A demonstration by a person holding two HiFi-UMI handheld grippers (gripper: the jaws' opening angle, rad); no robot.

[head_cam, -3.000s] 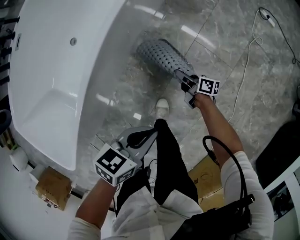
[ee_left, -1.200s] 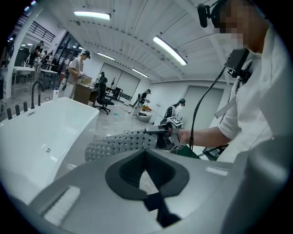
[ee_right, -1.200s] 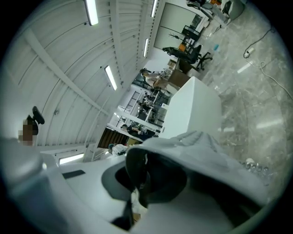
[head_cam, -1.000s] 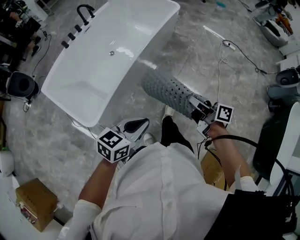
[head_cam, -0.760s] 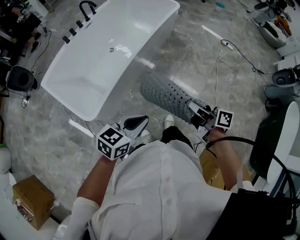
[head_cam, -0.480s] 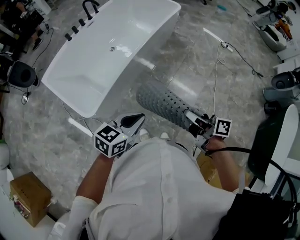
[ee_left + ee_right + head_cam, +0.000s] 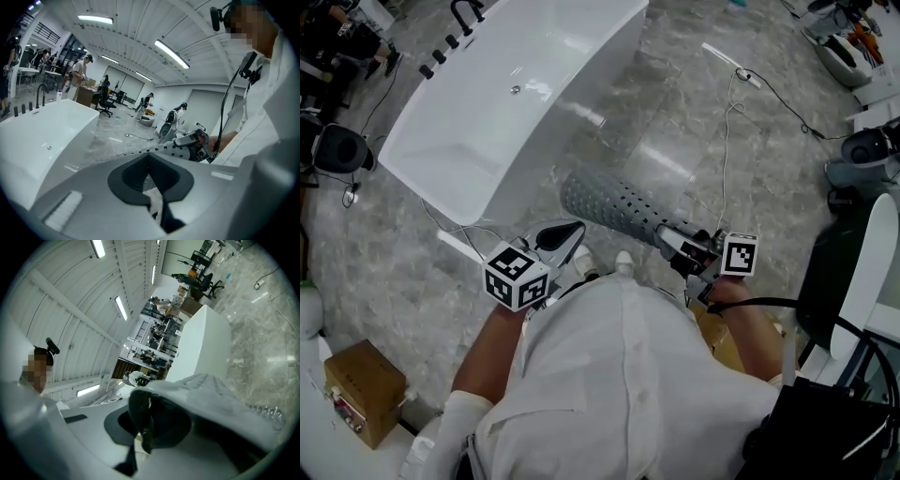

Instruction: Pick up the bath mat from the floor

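A white freestanding bathtub (image 7: 516, 103) fills the upper left of the head view on the grey marbled floor (image 7: 694, 122), with black taps (image 7: 459, 19) at its far rim. A thin white cable (image 7: 724, 141) trails across the floor to the right, and a cardboard box (image 7: 358, 394) sits at lower left. The person's white shoe (image 7: 623, 261) shows just below the mat. The right tongs (image 7: 687, 253) are clenched on one end of the grey perforated bath mat (image 7: 614, 204), which is lifted off the floor and juts out from them toward the tub's near side without touching it. The left tongs (image 7: 555, 242) are closed on nothing, near the mat's free end and apart from it
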